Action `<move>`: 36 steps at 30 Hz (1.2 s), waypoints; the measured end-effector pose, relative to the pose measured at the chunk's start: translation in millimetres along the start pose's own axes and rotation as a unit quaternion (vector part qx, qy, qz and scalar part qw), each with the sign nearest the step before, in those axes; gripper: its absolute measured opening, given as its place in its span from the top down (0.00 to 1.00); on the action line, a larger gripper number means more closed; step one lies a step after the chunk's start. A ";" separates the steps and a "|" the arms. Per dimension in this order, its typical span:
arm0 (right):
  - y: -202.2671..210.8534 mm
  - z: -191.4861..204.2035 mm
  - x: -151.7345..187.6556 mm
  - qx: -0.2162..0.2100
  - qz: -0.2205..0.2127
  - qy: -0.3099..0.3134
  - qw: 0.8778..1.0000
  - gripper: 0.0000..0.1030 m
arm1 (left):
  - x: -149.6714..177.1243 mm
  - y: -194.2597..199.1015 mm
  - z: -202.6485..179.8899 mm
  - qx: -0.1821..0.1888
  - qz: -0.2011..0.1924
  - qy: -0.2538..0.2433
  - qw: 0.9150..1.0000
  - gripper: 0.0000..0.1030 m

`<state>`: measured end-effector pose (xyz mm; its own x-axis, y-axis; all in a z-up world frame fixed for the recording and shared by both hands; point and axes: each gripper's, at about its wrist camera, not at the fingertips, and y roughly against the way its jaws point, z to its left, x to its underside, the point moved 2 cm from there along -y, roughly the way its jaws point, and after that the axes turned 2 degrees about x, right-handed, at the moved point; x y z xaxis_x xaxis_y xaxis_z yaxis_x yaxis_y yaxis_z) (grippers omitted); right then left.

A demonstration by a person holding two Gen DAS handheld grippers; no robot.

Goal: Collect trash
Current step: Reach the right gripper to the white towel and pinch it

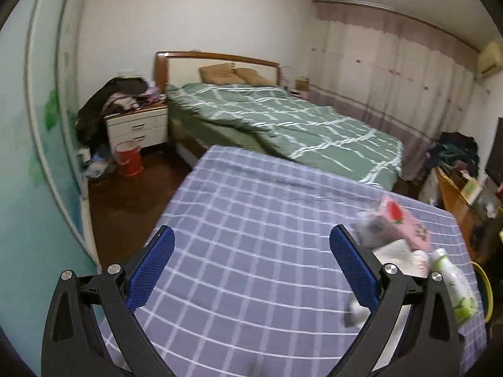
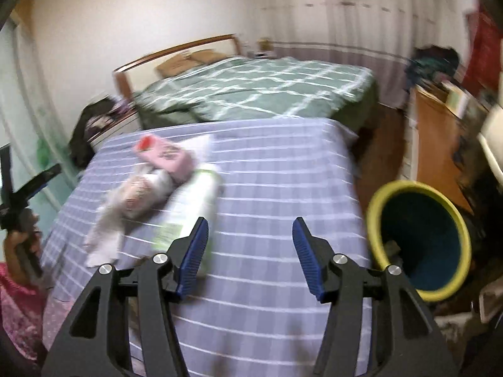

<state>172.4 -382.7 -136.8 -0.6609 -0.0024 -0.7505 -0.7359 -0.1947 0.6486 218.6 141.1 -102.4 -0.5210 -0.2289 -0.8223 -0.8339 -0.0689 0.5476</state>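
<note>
On the left wrist view, the left gripper (image 1: pixel 251 256) hangs over a table under a blue cloth with white checks (image 1: pixel 245 251). Its two blue pads stand far apart and nothing is between them. The trash sits in a small heap near the right side of the cloth, just past the right pad. I see a flat pink packet with a red picture (image 1: pixel 405 223), a crumpled white paper (image 1: pixel 394 249) and a clear plastic bottle with a green label (image 1: pixel 452 282) lying on its side. Behind the table is a big bed with a green checked cover (image 1: pixel 283 122). A red bucket (image 1: pixel 129 160) stands on the dark floor by a white bedside drawer chest (image 1: pixel 138 128).

Over on the right wrist view, the right gripper (image 2: pixel 250 251) is also above the blue cloth (image 2: pixel 283 169). Its pads are open about halfway and hold nothing. The bottle (image 2: pixel 191 201) lies just beside the left pad, touching the pink packet (image 2: pixel 163 154) and the white paper (image 2: pixel 103 238). A round bin with a yellow rim and dark blue inside (image 2: pixel 421 238) stands off the right edge of the table. At the far left a hand (image 2: pixel 19 242) holds the other gripper. This view is blurry.
</note>
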 end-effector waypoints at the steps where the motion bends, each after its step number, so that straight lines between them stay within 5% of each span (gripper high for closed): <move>1: -4.0 16.4 -6.4 -0.016 0.003 0.016 1.000 0.48 | 0.6 -1.5 4.7 -0.003 0.004 0.004 1.000 0.06; 8: -42.1 115.6 -37.1 -0.091 0.025 0.115 0.989 0.48 | -3.5 12.7 27.9 -0.021 -0.021 0.045 0.999 0.05; 13: -85.8 165.3 -41.4 -0.104 0.069 0.167 0.978 0.48 | -6.6 21.1 32.6 -0.029 -0.038 0.058 0.997 0.05; 30: -170.7 222.9 -29.1 -0.081 0.157 0.245 0.953 0.35 | -4.9 19.0 13.1 -0.017 -0.027 0.032 0.999 0.05; 31: -171.0 227.3 -24.4 -0.079 0.157 0.252 0.952 0.37 | -4.5 19.1 13.0 -0.017 -0.028 0.032 0.999 0.05; 33: -170.8 229.7 -19.0 -0.082 0.165 0.255 0.949 0.63 | -4.1 19.1 12.2 -0.017 -0.028 0.033 0.999 0.05; 35: -170.5 231.2 -15.3 -0.088 0.172 0.254 0.948 0.75 | -3.9 19.4 12.7 -0.017 -0.027 0.033 0.999 0.05; 36: -167.4 230.5 -14.1 -0.088 0.170 0.255 0.948 0.88 | -3.8 19.5 12.4 -0.017 -0.027 0.033 0.999 0.05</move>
<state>270.8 -124.0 -205.6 -0.6655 -0.5589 -0.4947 -0.4271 -0.2584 0.8665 202.0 152.7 -90.5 -0.4614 -0.2876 -0.8393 -0.8531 -0.1161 0.5087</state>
